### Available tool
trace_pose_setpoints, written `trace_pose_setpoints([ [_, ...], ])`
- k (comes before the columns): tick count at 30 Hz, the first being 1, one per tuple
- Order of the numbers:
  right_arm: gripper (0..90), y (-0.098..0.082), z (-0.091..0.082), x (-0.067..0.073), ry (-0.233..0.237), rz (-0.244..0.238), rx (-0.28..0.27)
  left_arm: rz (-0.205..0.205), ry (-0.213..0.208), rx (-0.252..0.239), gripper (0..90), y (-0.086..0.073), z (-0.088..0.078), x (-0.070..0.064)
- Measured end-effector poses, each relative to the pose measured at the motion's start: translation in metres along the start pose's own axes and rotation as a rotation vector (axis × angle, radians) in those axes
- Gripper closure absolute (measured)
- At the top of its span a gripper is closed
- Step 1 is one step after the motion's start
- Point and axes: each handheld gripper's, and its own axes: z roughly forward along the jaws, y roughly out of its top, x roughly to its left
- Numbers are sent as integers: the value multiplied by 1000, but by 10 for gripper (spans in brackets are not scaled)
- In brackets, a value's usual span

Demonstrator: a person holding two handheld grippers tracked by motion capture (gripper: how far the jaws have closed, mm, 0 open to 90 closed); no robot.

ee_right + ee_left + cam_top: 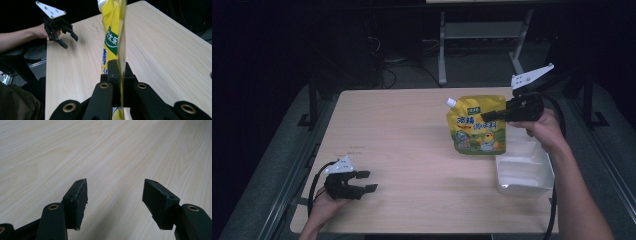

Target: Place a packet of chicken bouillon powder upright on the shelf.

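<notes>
The pouch (476, 125) near the table's far right edge is bright yellow with a white spout cap, a green label patch bearing white characters, orange lettering and a cartoon picture low on its front. The right gripper (489, 114) clamped on it is black, topped by a pale grey plate. The tray (524, 186) at the right edge is plain white. The table (412, 145) is pale wood with fine grain lines. The left gripper (368, 181), near the front left corner, is black with brass-coloured rivets.

Right gripper (119, 72) clamped on yellow pouch (112, 30), wooden table (162, 45), left gripper (68, 41) beyond
</notes>
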Motion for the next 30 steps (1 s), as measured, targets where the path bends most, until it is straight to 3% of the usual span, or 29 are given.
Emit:
trace_pose_setpoints([
  [9, 895, -11, -18, -19, -32, 41, -28, 3, 6, 9, 363, -1, 2, -1],
  [30, 895, -39, -47, -32, -103, 94, -40, -3, 7, 12, 363, -2, 4, 0],
])
